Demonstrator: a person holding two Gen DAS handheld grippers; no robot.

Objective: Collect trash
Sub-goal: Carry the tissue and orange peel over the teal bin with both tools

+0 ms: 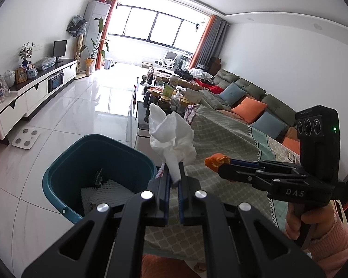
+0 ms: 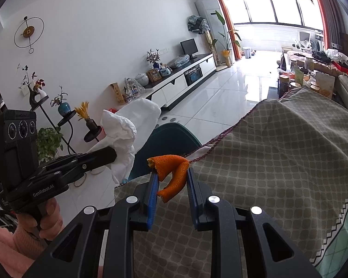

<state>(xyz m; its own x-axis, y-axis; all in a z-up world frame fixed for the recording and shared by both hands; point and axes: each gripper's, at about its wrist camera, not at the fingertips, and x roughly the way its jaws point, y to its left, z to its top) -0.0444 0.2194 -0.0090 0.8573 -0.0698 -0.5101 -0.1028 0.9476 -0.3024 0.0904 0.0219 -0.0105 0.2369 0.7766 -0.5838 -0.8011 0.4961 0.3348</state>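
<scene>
Beside the cloth-covered bench [image 1: 220, 139], a teal bin [image 1: 65, 176] stands on the white tiled floor [image 1: 81, 106], with white foam netting [image 1: 104, 193] lying inside it. The left gripper [image 1: 173, 178] has its fingers clamped together on the lower end of a crumpled white tissue [image 1: 171, 134], which stands up above them near the bin's rim, over the bench's edge. The right gripper [image 2: 170, 180] has its fingers pressed on a curled piece of orange peel [image 2: 171, 173], held above the checked cloth [image 2: 266, 162] close to the bench's corner. Each tool is carried by a hand in a pink sleeve [image 1: 331, 238]. Farther off, jars [image 1: 164, 97] crowd a low table in front of a grey-green sofa [image 1: 250, 88] with cushions.
</scene>
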